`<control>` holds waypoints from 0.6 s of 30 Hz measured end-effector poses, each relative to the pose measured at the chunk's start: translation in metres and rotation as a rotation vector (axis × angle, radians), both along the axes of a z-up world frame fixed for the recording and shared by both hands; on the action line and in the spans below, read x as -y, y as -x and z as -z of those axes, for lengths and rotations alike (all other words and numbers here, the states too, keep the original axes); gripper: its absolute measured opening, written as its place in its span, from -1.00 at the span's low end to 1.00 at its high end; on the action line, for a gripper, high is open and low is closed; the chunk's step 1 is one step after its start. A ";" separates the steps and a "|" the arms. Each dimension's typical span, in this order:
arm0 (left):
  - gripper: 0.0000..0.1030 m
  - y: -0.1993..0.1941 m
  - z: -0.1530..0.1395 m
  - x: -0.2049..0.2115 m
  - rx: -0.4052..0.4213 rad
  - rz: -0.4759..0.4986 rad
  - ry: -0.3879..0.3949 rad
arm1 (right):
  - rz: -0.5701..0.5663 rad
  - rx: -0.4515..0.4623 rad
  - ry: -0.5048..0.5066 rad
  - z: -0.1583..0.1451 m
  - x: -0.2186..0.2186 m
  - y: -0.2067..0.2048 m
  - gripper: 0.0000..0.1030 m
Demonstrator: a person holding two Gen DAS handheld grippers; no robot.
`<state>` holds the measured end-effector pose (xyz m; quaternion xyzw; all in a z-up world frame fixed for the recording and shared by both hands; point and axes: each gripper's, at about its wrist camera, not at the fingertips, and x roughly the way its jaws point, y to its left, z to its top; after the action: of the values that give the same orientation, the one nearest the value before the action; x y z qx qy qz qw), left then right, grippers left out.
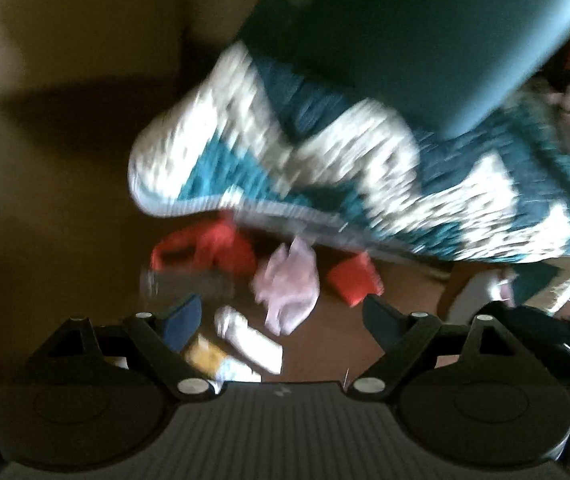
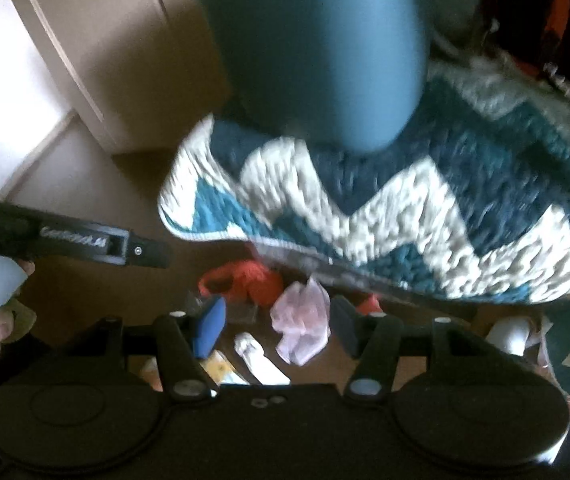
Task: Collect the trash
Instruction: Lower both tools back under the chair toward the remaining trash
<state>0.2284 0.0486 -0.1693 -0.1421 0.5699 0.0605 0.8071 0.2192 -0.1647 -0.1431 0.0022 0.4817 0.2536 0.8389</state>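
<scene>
Brown wooden floor (image 1: 65, 208) was strewn with trash beside a teal-and-white zigzag woven rug (image 1: 365, 168). Left gripper (image 1: 281, 312) and right gripper (image 2: 277, 330) both gaped wide, holding nothing. Crumpled pale pink tissue (image 2: 301, 320), orange plastic piece (image 2: 245, 280) and white wrapper (image 2: 261, 360) lay ahead; blurry.

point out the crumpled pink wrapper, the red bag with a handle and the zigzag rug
crumpled pink wrapper (image 1: 287, 290), left wrist view, middle of the crumple
red bag (image 1: 209, 248), left wrist view, its body beside the handle loop
zigzag rug (image 2: 425, 200), right wrist view, a white zigzag band
</scene>
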 end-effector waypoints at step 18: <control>0.71 -0.029 0.233 -0.065 -0.488 -0.395 0.152 | -0.030 -0.258 0.077 0.183 -0.053 -0.082 0.12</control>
<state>0.2572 0.1133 -0.4026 -0.2911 0.7107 0.2056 0.6065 0.3016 -0.1118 -0.3260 -0.0045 0.5950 0.2451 0.7654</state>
